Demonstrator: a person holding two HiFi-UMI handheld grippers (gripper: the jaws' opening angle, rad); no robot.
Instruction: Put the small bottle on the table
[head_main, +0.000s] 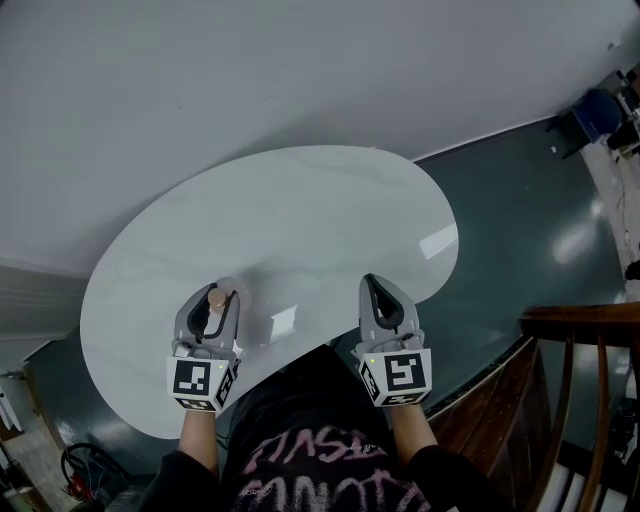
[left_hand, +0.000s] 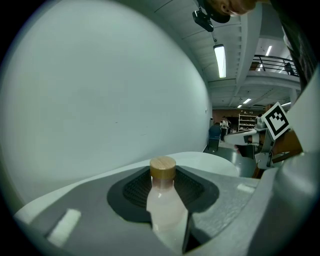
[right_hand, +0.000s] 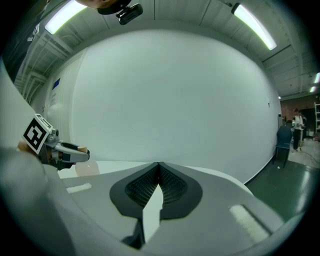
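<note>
Pale kidney-shaped table (head_main: 300, 200) against plain white wall (head_main: 250, 70), dark green floor (head_main: 520, 200) to right. We hold left gripper (head_main: 212, 290) over near part of table. Its jaws are clamped on small bottle (left_hand: 164, 200), pads gripping cloudy body, tan cap (left_hand: 163, 167) upright above them. Whether bottle base touches tabletop, we cannot tell. Our right gripper (head_main: 375, 285) well apart to right, over table's near edge, jaws pressed together at tips, nothing between them.
</note>
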